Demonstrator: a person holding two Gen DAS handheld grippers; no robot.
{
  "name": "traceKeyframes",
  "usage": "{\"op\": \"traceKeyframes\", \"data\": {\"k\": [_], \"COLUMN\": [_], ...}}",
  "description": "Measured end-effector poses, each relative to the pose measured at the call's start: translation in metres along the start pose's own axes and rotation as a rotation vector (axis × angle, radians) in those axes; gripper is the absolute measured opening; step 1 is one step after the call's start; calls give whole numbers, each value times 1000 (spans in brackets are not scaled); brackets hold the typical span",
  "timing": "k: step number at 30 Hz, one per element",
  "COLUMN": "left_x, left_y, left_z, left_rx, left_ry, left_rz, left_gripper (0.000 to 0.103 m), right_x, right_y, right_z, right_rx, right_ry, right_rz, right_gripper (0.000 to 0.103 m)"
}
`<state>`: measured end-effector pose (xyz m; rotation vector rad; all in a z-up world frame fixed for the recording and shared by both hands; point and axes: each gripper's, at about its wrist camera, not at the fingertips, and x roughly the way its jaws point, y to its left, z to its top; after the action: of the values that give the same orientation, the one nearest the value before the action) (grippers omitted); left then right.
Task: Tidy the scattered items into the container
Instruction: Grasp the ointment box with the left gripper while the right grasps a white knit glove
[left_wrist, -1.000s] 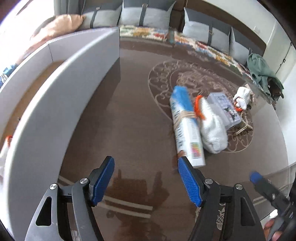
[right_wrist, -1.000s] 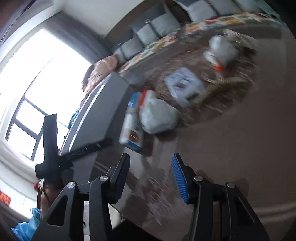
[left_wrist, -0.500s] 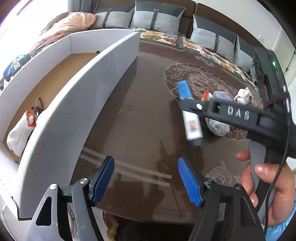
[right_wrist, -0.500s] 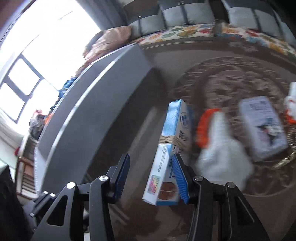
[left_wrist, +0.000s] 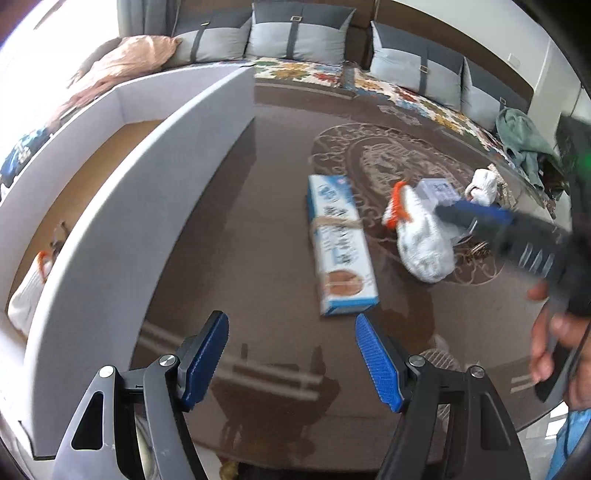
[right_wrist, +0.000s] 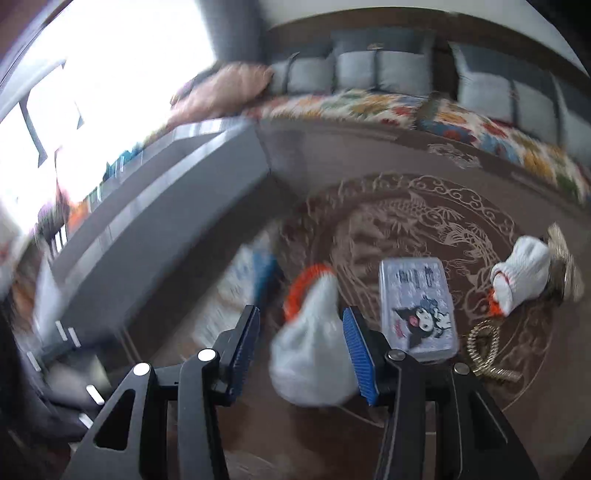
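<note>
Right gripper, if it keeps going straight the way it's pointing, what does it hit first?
Most likely the white glove with the orange cuff. The right gripper is open, and the glove lies between its fingers on the brown table. The picture is blurred, so depth is uncertain; no contact is visible yet.

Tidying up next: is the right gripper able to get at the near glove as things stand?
Probably yes. The right gripper is open with the glove between its fingers, nothing covering it.

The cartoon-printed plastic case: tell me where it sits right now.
In the right wrist view the plastic case lies on the table's round pattern, right of the nearer white glove and left of the farther glove.
</note>
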<state>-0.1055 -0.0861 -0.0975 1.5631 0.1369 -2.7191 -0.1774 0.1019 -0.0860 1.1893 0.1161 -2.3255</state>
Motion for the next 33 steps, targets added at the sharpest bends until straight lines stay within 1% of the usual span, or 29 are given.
{"op": "traceKeyframes", "data": {"k": [1, 4, 6, 8, 13, 15, 18, 19, 20, 21, 22, 23, 24, 25, 26, 28, 33], "left_x": [2, 13, 28, 45, 75, 83, 84, 84, 84, 84, 85, 86, 87, 89, 90, 91, 92], "left_y": [-5, -19, -25, -29, -32, -32, -34, -34, -34, -33, -32, -28, -24, -20, -19, -18, -17], "left_z": [3, 16, 26, 35, 41, 39, 38, 38, 38, 38, 38, 38, 38, 38, 38, 37, 36], "left_rx": [6, 22, 24, 18, 14, 18, 25, 22, 18, 14, 8, -11, -31, -48, -45, -39, -37], "left_ry": [-4, -10, 4, 31, 85, 100, 84, 82, 81, 79, 79, 90, 101, 111, 113, 108, 98], "left_rz": [-1, 9, 17, 15, 31, 61, 95, 99, 112, 128, 141, 131, 122, 114, 114, 110, 107], "left_gripper": [71, 71, 71, 71, 71, 71, 72, 73, 80, 84, 89, 94, 97, 100, 103, 103, 103], "right_x": [5, 18, 32, 43, 48, 52, 52, 54, 57, 60, 62, 65, 67, 67, 66, 63, 66], "right_y": [0, 1, 2, 6, -4, -9, -7, -8, -9, -11, -12, -13, -14, -19, -23, -22, -7], "right_z": [-4, -6, -5, -3, -6, -6, -10, -11, -12, -13, -14, -15, -15, -16, -17, -18, -24], "right_rx": [-29, -53, -31, -55, -52, -65, -108, -98, -89, -79, -70, -61, -51, -25, 1, 6, -62], "right_ry": [13, 17, 37, 66, 83, 86, 79, 88, 96, 105, 114, 123, 131, 123, 116, 100, 81], "right_rz": [3, -5, 31, -22, -45, -54, -69, -71, -72, -73, -74, -76, -77, -61, -46, -47, -141], "right_gripper": [49, 49, 48, 49, 48, 48, 48, 48, 49, 49, 52, 53, 55, 58, 59, 59, 61]}}
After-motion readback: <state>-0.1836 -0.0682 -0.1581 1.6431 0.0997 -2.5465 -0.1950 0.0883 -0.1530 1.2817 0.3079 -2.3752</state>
